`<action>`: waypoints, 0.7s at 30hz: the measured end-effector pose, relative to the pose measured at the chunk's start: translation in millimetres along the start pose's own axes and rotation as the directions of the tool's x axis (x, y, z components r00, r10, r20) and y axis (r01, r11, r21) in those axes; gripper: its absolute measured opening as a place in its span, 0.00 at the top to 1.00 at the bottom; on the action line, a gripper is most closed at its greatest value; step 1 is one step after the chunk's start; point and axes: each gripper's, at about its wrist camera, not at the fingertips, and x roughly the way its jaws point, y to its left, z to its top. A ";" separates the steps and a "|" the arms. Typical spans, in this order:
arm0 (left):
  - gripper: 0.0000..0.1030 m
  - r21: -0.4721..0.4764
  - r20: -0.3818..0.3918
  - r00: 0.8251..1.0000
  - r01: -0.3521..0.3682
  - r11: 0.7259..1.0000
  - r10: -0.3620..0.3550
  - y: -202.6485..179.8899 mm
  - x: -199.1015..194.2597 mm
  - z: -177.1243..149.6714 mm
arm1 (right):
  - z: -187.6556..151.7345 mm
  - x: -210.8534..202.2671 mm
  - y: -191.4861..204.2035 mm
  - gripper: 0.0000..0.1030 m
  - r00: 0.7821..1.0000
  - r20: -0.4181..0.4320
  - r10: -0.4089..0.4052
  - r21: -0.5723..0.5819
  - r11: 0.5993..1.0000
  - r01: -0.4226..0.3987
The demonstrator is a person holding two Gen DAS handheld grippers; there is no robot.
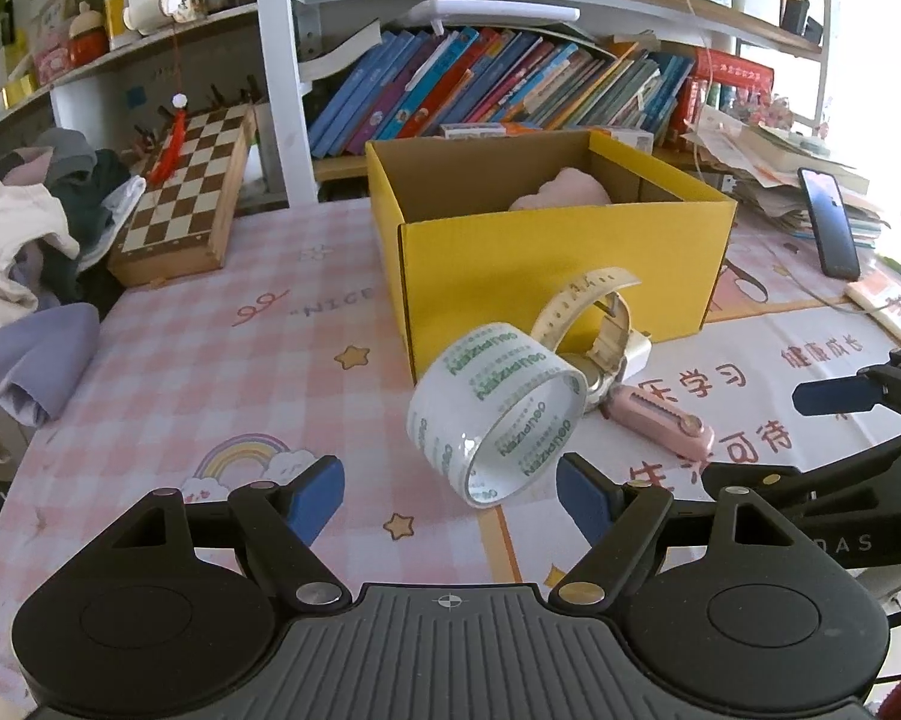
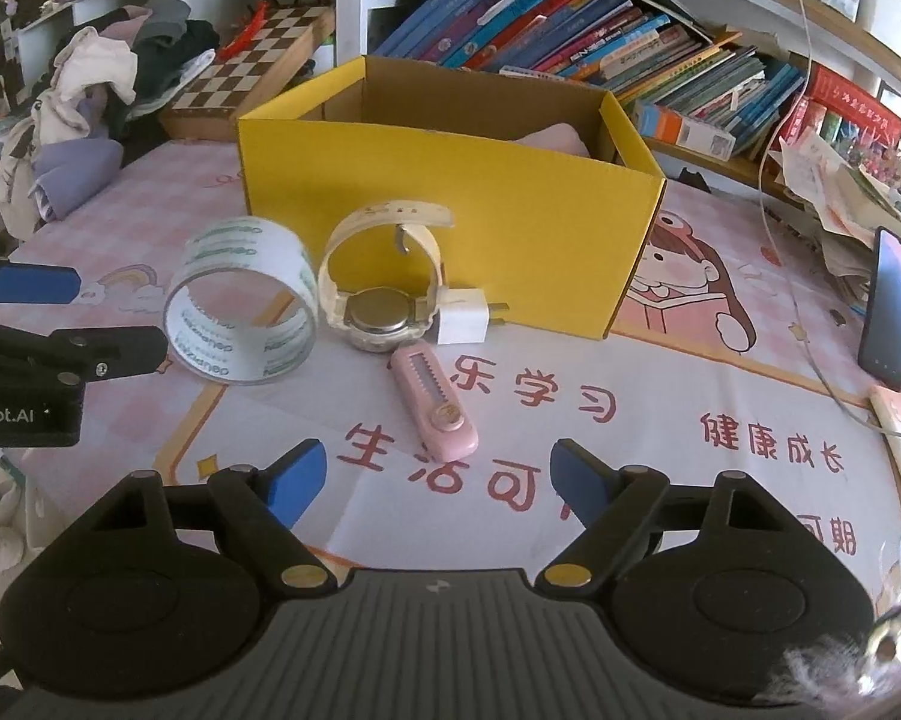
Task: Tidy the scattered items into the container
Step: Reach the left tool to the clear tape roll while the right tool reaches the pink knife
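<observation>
A yellow cardboard box (image 1: 561,273) (image 2: 450,180) stands open on the table with a pink item (image 1: 561,189) inside. In front of it lie a clear tape roll (image 1: 498,414) (image 2: 243,300), a cream watch (image 1: 594,324) (image 2: 384,282), a white charger plug (image 2: 465,318) and a pink utility knife (image 1: 660,420) (image 2: 435,408). My left gripper (image 1: 450,498) is open and empty, just short of the tape roll. My right gripper (image 2: 435,480) is open and empty, just short of the knife.
A chessboard box (image 1: 180,192) and a pile of clothes (image 1: 30,240) lie at the left. Books fill the shelf (image 1: 510,90) behind the box. A phone (image 2: 888,306) leans on stacked papers at the right, with a cable nearby.
</observation>
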 end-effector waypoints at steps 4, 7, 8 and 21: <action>0.22 -0.002 -0.005 1.000 -0.003 1.000 0.003 -1.0 6.1 4.0 | 5.0 6.2 -4.3 0.22 1.000 -0.007 0.008 -0.005 1.000 -0.009; 0.22 -0.007 -0.009 1.000 -0.007 1.000 0.007 -0.9 11.0 7.1 | 9.0 10.9 -6.5 0.23 1.000 -0.011 0.016 -0.013 1.000 -0.016; 0.22 -0.009 -0.011 1.000 -0.008 1.000 0.008 -0.9 12.6 8.0 | 10.4 12.5 -7.2 0.24 1.000 -0.013 0.019 -0.016 1.000 -0.019; 0.23 -0.046 -0.047 0.999 -0.023 0.999 0.020 0.0 32.5 14.6 | 20.9 37.9 -9.3 0.38 0.995 -0.069 0.074 -0.066 0.995 -0.079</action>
